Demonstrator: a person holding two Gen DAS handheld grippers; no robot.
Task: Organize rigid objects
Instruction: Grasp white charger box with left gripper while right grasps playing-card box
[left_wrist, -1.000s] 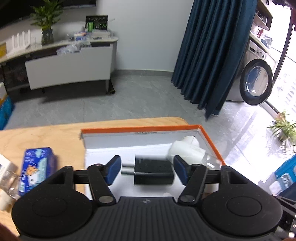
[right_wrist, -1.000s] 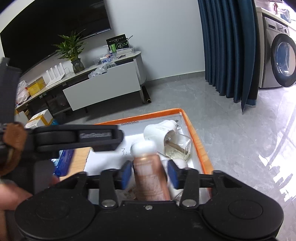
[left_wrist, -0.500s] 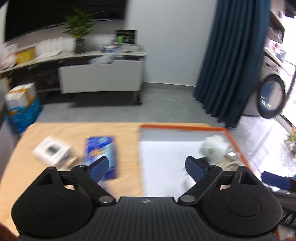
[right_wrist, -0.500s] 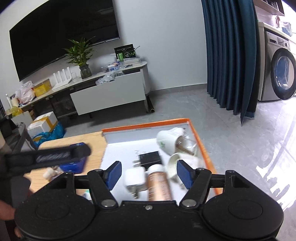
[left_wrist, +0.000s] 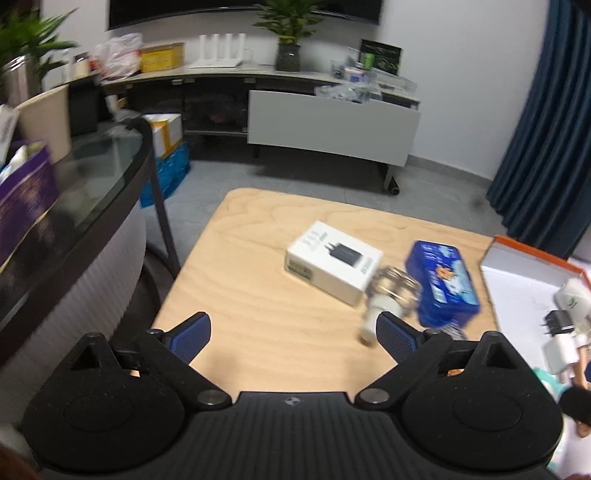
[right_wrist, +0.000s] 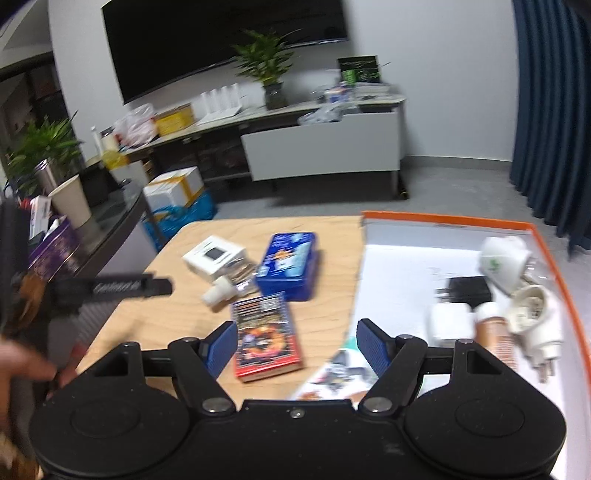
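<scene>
My left gripper (left_wrist: 293, 332) hangs over bare wood on the table (left_wrist: 258, 295), its jaws opening with nothing between them. Ahead of it lie a white charger box (left_wrist: 332, 262), a small glass bottle (left_wrist: 388, 295) and a blue tin (left_wrist: 441, 284). My right gripper (right_wrist: 297, 343) is also opening, above a red box (right_wrist: 264, 336) that its pads do not touch. The orange-rimmed tray (right_wrist: 443, 221) on the right holds a black charger (right_wrist: 469, 290), a white charger (right_wrist: 448, 325), a brown bottle (right_wrist: 495, 336) and two white plug-in devices (right_wrist: 502, 258).
A dark glass-topped table (left_wrist: 92, 166) stands close to the wooden table's left edge. A printed leaflet (right_wrist: 332, 373) lies by the tray's near corner. A person's hand (right_wrist: 22, 365) is at the lower left. A TV cabinet (left_wrist: 332, 122) and blue curtain (left_wrist: 546, 147) stand behind.
Both grippers have opened, leaving the black charger and the brown bottle in the tray. Both then swung left, away from the tray, toward the loose things on the wooden table.
</scene>
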